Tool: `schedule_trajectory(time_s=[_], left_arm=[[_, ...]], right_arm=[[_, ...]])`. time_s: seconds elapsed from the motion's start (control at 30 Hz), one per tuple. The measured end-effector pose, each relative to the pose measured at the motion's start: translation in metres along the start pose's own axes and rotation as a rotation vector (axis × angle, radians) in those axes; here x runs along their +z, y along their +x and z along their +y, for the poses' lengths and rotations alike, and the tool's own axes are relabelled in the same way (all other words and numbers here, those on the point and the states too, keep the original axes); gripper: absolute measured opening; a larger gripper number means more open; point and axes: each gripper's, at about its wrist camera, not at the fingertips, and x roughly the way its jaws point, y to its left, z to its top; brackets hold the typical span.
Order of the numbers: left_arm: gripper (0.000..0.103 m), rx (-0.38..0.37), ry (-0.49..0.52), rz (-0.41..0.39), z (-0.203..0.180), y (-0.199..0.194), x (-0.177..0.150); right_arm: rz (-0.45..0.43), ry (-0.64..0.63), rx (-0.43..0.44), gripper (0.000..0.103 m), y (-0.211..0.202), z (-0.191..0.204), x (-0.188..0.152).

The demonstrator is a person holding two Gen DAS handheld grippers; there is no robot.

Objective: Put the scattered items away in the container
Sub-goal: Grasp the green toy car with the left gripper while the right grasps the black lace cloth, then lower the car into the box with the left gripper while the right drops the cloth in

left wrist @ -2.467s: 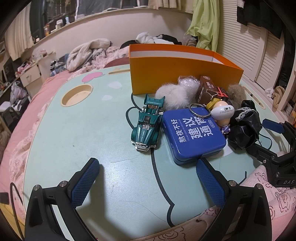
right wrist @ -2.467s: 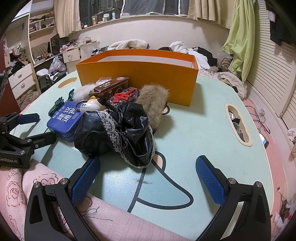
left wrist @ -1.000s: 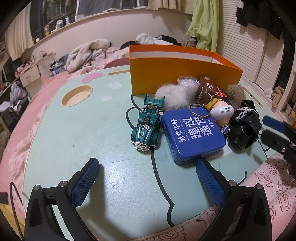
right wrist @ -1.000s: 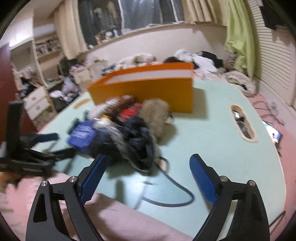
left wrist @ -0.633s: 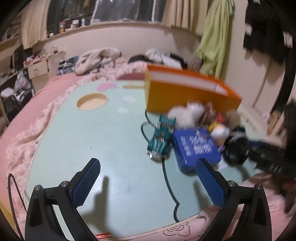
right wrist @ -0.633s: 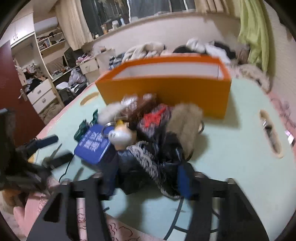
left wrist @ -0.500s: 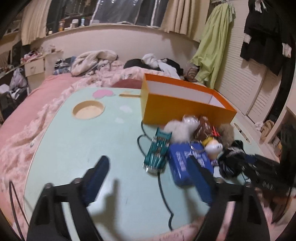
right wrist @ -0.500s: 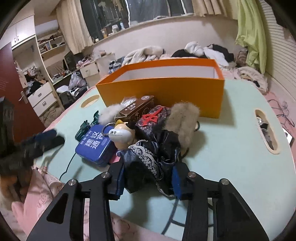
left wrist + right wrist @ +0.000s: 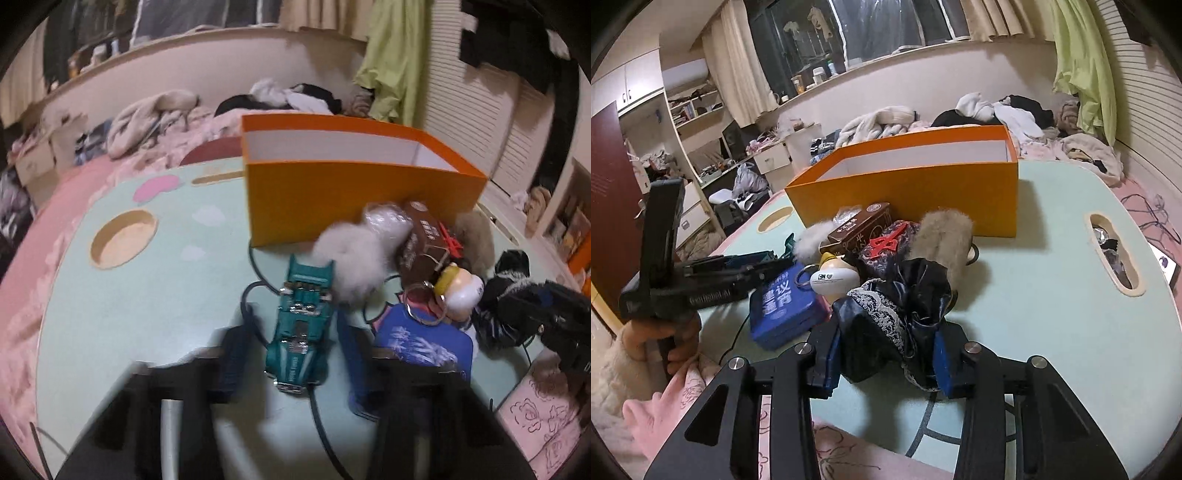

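Left wrist view: the left claw (image 9: pixel 295 354) is closed on the teal die-cast toy car (image 9: pixel 301 332), its blurred blue pads pressing the car's sides on the pale green counter (image 9: pixel 147 295). The orange cardboard box (image 9: pixel 351 192) stands just behind.

Right wrist view: the right claw (image 9: pixel 884 356) grips the crumpled black lace-trimmed cloth (image 9: pixel 897 314), beside the blue rectangular tin (image 9: pixel 783 306) and in front of the box.

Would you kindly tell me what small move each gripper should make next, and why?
Probably lift both toward the orange box: the left gripper has shut around the toy car, and the right gripper clamps the black bundle.
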Motion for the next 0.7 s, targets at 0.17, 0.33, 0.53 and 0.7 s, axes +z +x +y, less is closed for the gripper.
schedule_trajectory(time_s=[0.17,0.33,0.53,0.7], left_arm=[[0.025,-0.014,-0.065,-0.073,0.012,-0.015,-0.003],[0.025,-0.032,-0.093,-0.187,0.017,-0.053,0.002],[0.025,-0.105,-0.052,-0.275,-0.002,-0.066,0.068],[0.035,-0.085,-0.076,-0.282,-0.011,-0.028,0.131]], right_arm=[[-0.045,-0.002,-0.001,0.041,-0.009,0.000,-0.003],[-0.116,-0.021,-0.011,0.041,-0.024,0.005,0.005],[-0.176,0.027,0.007,0.041,-0.019,0.007,0.070],[-0.198,0.075,-0.075,0.046,0.015,-0.002,0.124]])
